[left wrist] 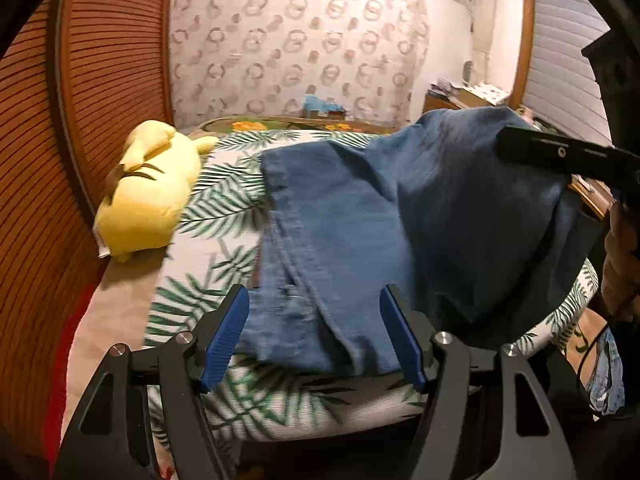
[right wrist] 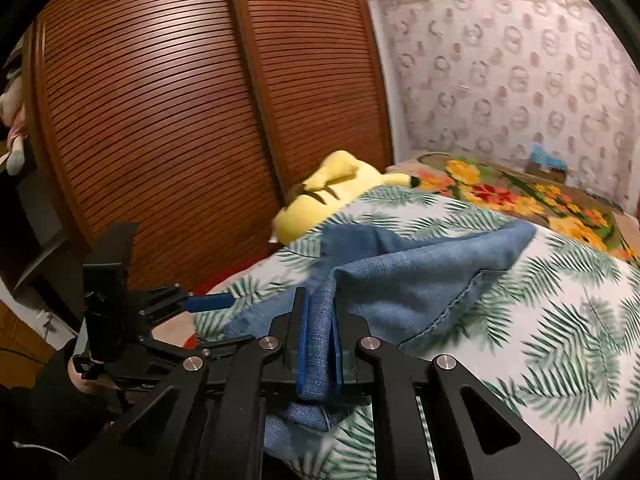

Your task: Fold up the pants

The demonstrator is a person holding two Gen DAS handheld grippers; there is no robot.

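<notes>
Blue denim pants [left wrist: 340,240] lie on a bed with a palm-leaf cover [left wrist: 224,200]. My left gripper [left wrist: 314,312] is open, its blue pads either side of the near end of the pants, holding nothing. My right gripper [right wrist: 320,320] is shut on a fold of the pants [right wrist: 420,280] and lifts that part above the bed; in the left wrist view it comes in from the right [left wrist: 560,156] with the raised cloth draped under it. The left gripper also shows at the left of the right wrist view [right wrist: 208,303], open.
A yellow plush toy [left wrist: 148,196] lies on the bed's left side against a brown slatted wardrobe [right wrist: 180,120]. A flowered blanket [right wrist: 520,196] covers the bed's far end below the patterned wall. A desk [left wrist: 464,96] stands at the far right.
</notes>
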